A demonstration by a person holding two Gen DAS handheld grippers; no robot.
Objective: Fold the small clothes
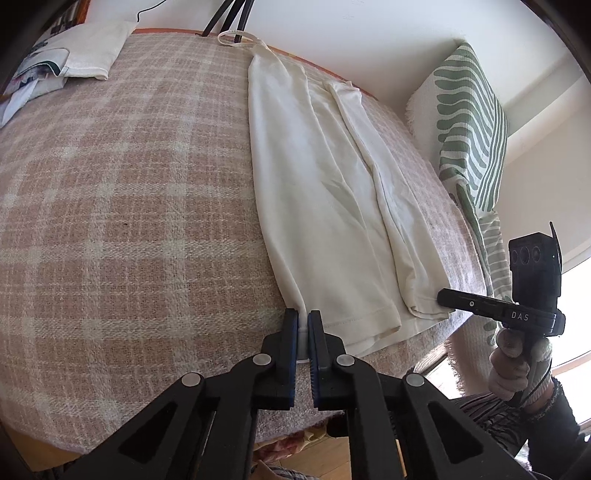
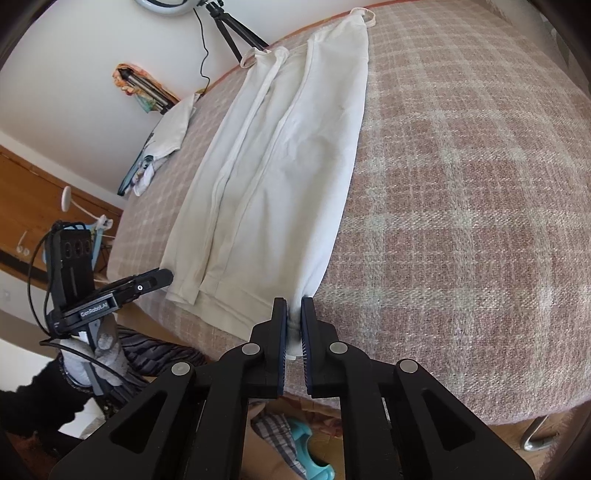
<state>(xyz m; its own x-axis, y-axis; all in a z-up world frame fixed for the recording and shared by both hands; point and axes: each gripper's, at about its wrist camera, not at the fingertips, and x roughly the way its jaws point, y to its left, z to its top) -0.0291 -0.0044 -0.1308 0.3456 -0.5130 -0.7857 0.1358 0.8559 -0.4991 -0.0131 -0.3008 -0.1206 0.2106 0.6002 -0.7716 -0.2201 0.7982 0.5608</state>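
Note:
A cream white garment (image 1: 325,192) with thin shoulder straps lies lengthwise on the pink plaid table cover (image 1: 129,192), its long sides folded inward. My left gripper (image 1: 303,325) is shut on the near left hem corner. My right gripper (image 2: 294,317) is shut on the near right hem corner of the same garment (image 2: 288,166). In the left wrist view the right gripper (image 1: 443,295) touches the hem's right end. In the right wrist view the left gripper (image 2: 166,277) touches the hem's left end.
Folded clothes (image 1: 74,55) are stacked at the far left corner of the table. A green striped white cushion (image 1: 469,122) stands at the table's right edge. A black tripod (image 2: 232,33) stands behind the far edge. The plaid cover (image 2: 461,221) spreads wide to the right.

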